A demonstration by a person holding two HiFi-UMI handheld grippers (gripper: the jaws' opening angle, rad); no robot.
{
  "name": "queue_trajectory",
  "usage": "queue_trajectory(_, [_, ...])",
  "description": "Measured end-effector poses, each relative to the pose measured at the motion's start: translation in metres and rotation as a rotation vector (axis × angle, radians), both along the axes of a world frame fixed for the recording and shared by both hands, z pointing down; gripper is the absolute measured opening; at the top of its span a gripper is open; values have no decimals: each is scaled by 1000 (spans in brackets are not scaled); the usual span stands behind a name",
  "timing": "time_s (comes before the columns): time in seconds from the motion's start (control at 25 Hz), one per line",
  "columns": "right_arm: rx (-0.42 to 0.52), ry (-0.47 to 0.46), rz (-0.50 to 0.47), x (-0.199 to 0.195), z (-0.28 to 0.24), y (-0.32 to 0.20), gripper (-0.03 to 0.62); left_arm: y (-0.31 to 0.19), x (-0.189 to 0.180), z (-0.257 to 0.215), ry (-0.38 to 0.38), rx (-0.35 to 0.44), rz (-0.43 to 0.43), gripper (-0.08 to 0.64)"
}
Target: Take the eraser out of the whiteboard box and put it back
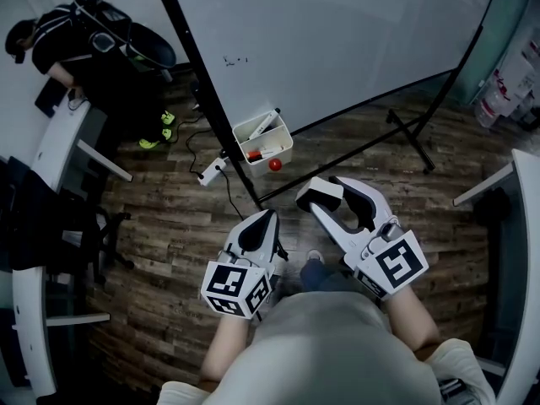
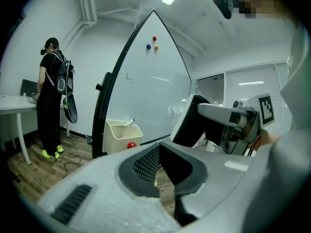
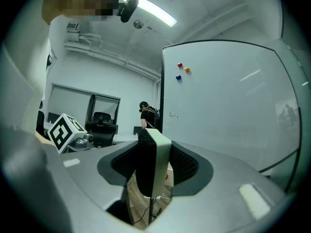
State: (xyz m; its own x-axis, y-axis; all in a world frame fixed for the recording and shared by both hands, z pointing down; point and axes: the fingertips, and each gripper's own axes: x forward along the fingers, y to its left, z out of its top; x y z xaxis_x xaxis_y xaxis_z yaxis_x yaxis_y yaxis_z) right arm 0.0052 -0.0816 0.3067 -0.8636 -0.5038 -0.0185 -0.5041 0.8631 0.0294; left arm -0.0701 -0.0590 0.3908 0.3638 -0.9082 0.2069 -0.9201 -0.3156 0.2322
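Observation:
The eraser (image 1: 320, 193), white-backed with a black felt face, stands on edge between the jaws of my right gripper (image 1: 337, 199), which is shut on it. In the right gripper view the eraser (image 3: 153, 161) fills the gap between the pads. The white whiteboard box (image 1: 262, 138) hangs on the board's black frame ahead of both grippers and holds markers; a red round magnet (image 1: 274, 164) sits by its lower corner. My left gripper (image 1: 261, 224) is beside the right one, shut and empty. The left gripper view shows the box (image 2: 122, 133) and the held eraser (image 2: 190, 124).
A large whiteboard (image 1: 337, 40) on a black stand leans across the wooden floor. A person (image 1: 80, 36) with a backpack stands at a white desk (image 1: 59, 137) at far left. A power strip (image 1: 213, 170) and cable lie on the floor. Another desk (image 1: 521, 226) is at right.

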Motion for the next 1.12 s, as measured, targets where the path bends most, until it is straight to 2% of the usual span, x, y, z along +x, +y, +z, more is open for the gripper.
queue_trajectory(0.44, [1,-3,15,9,0,23,196,17,7,-3,-16,13,3,3])
queue_trajectory(0.64, [39,-33,12,5,-11,25,196,17,5,-3,-23,6,-1,3])
queue_trajectory(0.8, [23,-15,17,6,-6,25,196,18,5,-4,-23,7,0,3])
queue_trajectory(0.96, [46,-37,12,3,-13,26,196,19,4,-5,-22,10,4,3])
queue_trajectory(1.12, [22,-22,11,4,-9,27,196,19,6,-7,-5,19,9,5])
